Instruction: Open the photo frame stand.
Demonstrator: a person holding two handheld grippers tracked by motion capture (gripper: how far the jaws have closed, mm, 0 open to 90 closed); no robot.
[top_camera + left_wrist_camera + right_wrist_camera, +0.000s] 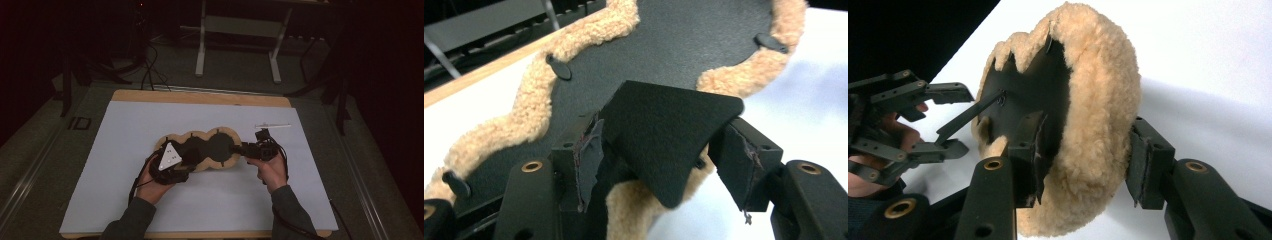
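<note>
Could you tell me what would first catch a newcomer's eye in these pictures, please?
The eye goes first to the wavy black pad with a tan fleece border, lying mid-table on the white sheet. The left gripper has a black flap of it between its jaws, while the right gripper straddles the pad's fleecy far end. A small white strip lies apart beyond them.

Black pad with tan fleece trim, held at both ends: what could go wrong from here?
1. The left gripper pinches only a thin black flap of the black pad with tan fleece trim; pulling might slip it free.
2. The right gripper bites soft fleece edge, which could compress and slide out.
</note>
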